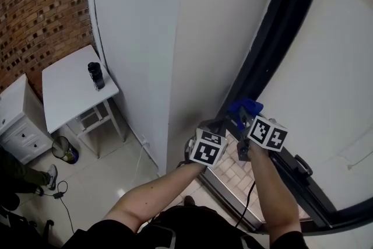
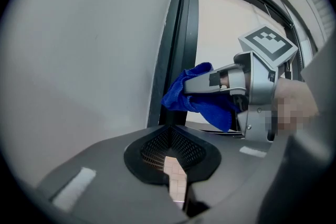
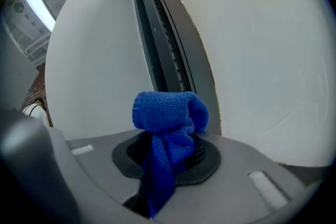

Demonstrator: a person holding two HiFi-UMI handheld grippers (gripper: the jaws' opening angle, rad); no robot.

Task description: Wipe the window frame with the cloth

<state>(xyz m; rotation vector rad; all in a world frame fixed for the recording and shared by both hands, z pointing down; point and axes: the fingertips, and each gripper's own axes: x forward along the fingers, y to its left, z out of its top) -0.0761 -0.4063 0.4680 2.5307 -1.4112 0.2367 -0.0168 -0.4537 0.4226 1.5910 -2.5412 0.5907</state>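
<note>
- The right hand-held gripper point(image 3: 169, 152) has its jaws clamped on the blue cloth point(image 3: 169, 113). The cloth bunches in a roll above the pads and trails down between them.
- The cloth is held up at the dark window frame point(image 3: 164, 55), which runs off toward 12 o'clock in the right gripper view. I cannot tell whether cloth and frame touch.
- The left hand-held gripper point(image 2: 171, 140) has its jaws drawn together with nothing between them. In the head view it sits just beside the right one, at that one's 8 o'clock.
- A pale wall panel point(image 1: 140, 38) stands at the frame's 9 o'clock.
- Well apart, toward 9 o'clock in the head view, a white surface point(image 1: 67, 90) carries an upright dark bottle point(image 1: 96, 75).
- A brick wall point(image 1: 41, 3) rises at 10 o'clock.
</note>
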